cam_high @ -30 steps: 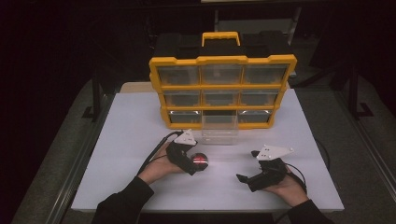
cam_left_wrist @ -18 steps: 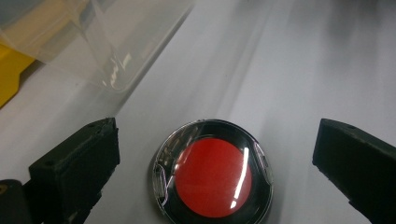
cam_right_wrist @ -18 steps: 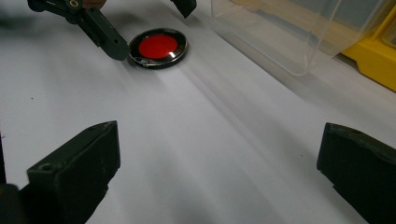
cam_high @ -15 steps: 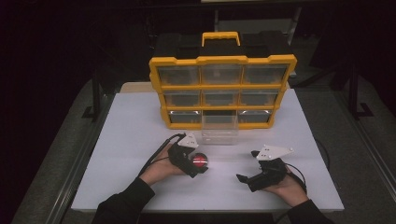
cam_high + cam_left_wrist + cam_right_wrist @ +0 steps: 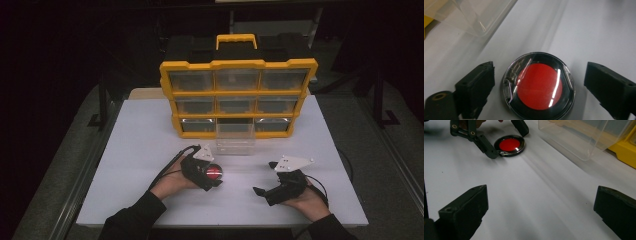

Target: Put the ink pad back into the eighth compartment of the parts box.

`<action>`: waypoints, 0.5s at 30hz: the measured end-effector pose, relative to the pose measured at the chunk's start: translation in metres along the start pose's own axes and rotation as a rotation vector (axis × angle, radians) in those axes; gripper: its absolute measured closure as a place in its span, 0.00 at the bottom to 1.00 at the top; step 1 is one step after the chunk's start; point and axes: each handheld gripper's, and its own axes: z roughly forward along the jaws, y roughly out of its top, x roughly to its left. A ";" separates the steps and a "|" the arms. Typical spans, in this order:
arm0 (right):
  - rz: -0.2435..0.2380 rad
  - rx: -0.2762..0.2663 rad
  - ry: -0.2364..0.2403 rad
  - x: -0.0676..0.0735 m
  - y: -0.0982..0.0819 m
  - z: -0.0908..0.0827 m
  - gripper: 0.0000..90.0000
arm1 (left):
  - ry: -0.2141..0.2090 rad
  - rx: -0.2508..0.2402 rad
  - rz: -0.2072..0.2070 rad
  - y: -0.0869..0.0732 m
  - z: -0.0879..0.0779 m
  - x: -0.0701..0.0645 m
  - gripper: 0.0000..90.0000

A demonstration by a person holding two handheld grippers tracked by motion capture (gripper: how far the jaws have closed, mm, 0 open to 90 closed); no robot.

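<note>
A white table [image 5: 140, 150] stands on grey floor [image 5: 60, 165]; dark room behind.

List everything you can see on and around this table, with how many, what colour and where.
Round case: one, red under a clear lid, on the table between the left tongs' jaws.
Drawer organiser: one, yellow frame with clear drawers, back of the table.
Clear drawer: one, transparent, pulled out at the organiser's bottom middle.
Table: one, white.
Left tongs: one, black, jaws just been closing around the case, gaps remain.
Right tongs: one, black, open, resting at the right.
</note>
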 end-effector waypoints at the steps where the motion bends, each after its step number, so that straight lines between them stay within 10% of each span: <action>1: 0.000 0.000 0.000 0.000 0.000 0.000 0.00 | 0.002 0.000 0.000 0.000 0.000 0.000 0.12; 15: -0.001 0.001 0.003 0.000 0.000 0.000 0.00 | 0.022 0.010 0.016 0.000 -0.003 0.000 0.21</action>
